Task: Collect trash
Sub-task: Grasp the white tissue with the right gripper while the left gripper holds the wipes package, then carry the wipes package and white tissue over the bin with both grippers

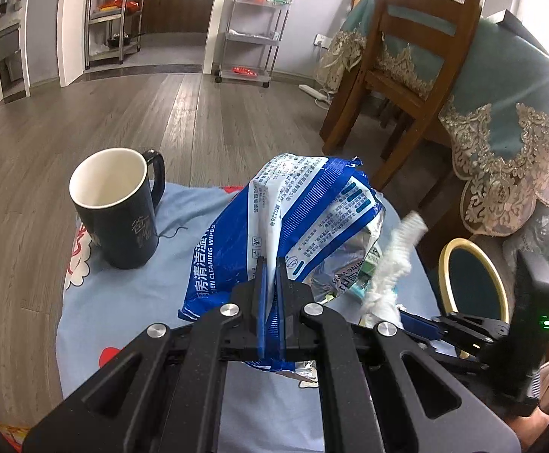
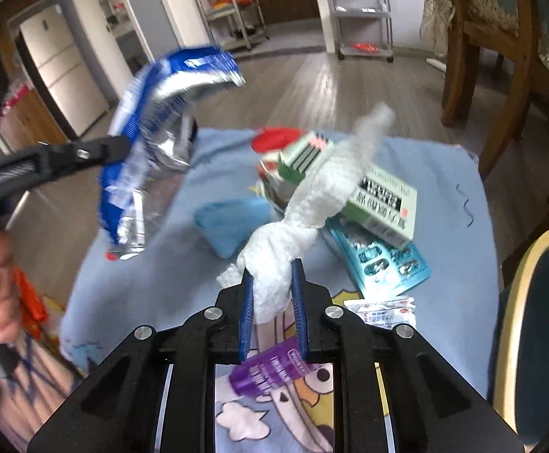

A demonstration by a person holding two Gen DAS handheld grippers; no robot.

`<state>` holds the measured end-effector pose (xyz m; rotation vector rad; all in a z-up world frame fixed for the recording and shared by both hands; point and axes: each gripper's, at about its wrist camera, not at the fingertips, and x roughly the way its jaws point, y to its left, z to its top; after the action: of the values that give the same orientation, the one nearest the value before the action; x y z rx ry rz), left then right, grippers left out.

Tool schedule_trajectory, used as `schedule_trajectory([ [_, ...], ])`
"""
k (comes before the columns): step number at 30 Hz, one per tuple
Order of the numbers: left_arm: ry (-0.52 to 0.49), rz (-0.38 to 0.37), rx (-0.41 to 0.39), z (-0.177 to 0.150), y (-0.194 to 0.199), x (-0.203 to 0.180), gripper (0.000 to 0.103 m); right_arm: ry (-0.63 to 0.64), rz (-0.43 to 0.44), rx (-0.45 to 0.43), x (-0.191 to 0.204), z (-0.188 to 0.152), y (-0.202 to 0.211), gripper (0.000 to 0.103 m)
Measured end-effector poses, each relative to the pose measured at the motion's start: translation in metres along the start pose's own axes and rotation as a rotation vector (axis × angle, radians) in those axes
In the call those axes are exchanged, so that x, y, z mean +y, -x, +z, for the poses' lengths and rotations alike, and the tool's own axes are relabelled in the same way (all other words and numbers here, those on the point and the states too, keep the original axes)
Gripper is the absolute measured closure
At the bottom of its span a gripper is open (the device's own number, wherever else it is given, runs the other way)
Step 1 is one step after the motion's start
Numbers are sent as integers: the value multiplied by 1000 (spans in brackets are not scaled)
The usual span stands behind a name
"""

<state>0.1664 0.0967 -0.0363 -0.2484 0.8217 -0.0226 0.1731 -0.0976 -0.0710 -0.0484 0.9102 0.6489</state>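
My left gripper point(image 1: 271, 264) is shut on an empty blue and white wipes bag point(image 1: 293, 219) and holds it up above the blue cloth point(image 1: 130, 313). The bag also shows at the left of the right wrist view point(image 2: 153, 120), lifted, with the left gripper point(image 2: 123, 147) on it. My right gripper point(image 2: 272, 268) is shut on a twisted white paper towel point(image 2: 312, 196) that sticks up and away. The towel point(image 1: 395, 260) and the right gripper point(image 1: 406, 315) show at the right of the left wrist view.
A dark mug point(image 1: 119, 204) stands on the cloth at the left. On the cloth lie a green and white medicine box point(image 2: 372, 192), a teal blister pack point(image 2: 384, 260), a sachet point(image 2: 382, 311), a purple tube point(image 2: 270, 370), a blue wad point(image 2: 232, 222). A round bin point(image 2: 538, 324) is at the right, a wooden chair point(image 1: 406, 60) beyond.
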Motion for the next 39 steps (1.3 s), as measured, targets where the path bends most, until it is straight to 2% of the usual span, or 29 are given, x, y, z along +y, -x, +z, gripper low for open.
schedule_trajectory([
  [5,-3,-13,-22,4,6,-8,100,-15,17,-58,-3,1,35,83],
  [14,2,-55,-63,10,19,-24,100,-67,-7,-143,-26,-14,100,83],
  [27,-20,-147,-86,17,31,-65,100,-163,-130,-218,-80,-53,153,83],
  [39,-87,-249,-45,12,15,-140,100,-305,-201,-300,-132,-81,195,83],
])
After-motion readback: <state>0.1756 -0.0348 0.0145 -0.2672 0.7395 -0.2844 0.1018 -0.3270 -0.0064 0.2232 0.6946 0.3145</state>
